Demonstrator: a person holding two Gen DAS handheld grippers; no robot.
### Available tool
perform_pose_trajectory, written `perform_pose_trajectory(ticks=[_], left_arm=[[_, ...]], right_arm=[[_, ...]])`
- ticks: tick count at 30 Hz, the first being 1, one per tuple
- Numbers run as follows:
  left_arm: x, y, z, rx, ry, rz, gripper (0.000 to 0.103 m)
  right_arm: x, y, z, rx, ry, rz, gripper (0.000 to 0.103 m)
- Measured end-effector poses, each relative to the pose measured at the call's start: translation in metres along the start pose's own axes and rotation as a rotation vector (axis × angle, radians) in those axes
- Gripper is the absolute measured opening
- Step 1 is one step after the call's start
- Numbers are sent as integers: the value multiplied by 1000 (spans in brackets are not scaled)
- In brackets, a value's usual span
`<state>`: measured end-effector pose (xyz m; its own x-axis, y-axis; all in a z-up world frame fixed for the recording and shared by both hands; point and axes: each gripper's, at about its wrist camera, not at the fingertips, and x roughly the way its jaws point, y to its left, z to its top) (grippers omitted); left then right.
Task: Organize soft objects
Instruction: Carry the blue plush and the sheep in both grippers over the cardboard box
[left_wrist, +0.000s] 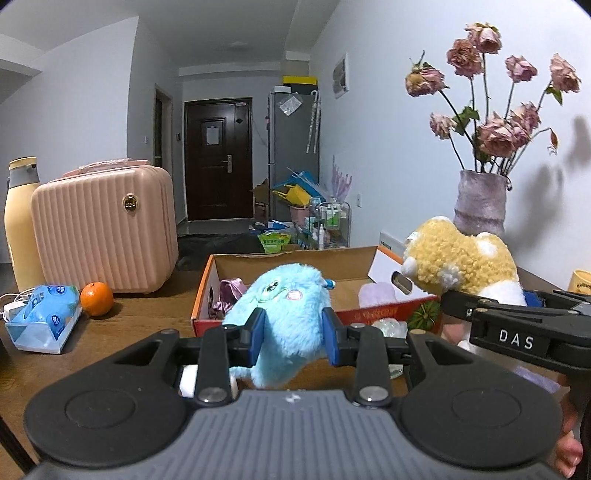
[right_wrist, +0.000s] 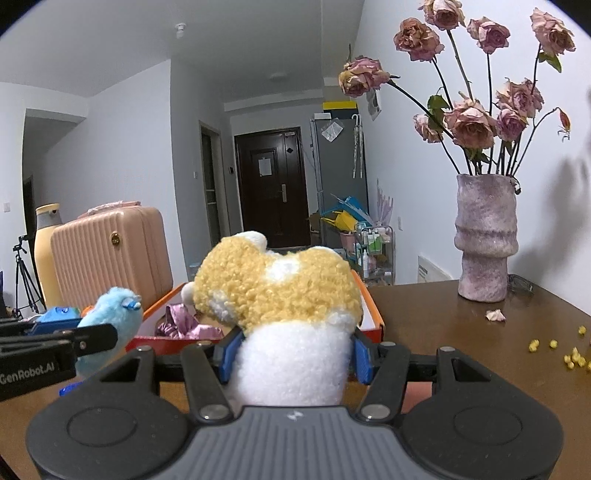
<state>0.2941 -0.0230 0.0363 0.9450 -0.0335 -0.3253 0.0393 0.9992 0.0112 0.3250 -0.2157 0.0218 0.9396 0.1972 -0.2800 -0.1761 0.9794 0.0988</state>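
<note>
The left tool (left_wrist: 293, 334) is clamped on a blue plush toy (left_wrist: 286, 306), the right tool (right_wrist: 293, 356) on a yellow-and-white plush (right_wrist: 280, 291), both held above the bench, the cardboard box (left_wrist: 277, 258) at twelve o'clock. Releasing early could drop either short of the box.

Left tongs (left_wrist: 295, 334): black arms, blue pads, silver screws, ribbed grey body.
Right tongs (right_wrist: 295, 356): same build; side lettering "DAS".

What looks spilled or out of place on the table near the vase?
Small yellow bits lie scattered on the table right of the vase, like a spill. A fallen petal sits at the vase's foot, dropped from the wilted roses.
</note>
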Motion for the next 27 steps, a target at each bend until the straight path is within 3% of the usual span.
perform_pose_trajectory(ticks=[9,27], left_arm=[[20,0,14,-22,-29,26,33],[65,0,34,-59,-43,54,33]], right_arm=[[28,-9,24,-30,-11,-2,57],[78,-3,62,-53,69,6,57]])
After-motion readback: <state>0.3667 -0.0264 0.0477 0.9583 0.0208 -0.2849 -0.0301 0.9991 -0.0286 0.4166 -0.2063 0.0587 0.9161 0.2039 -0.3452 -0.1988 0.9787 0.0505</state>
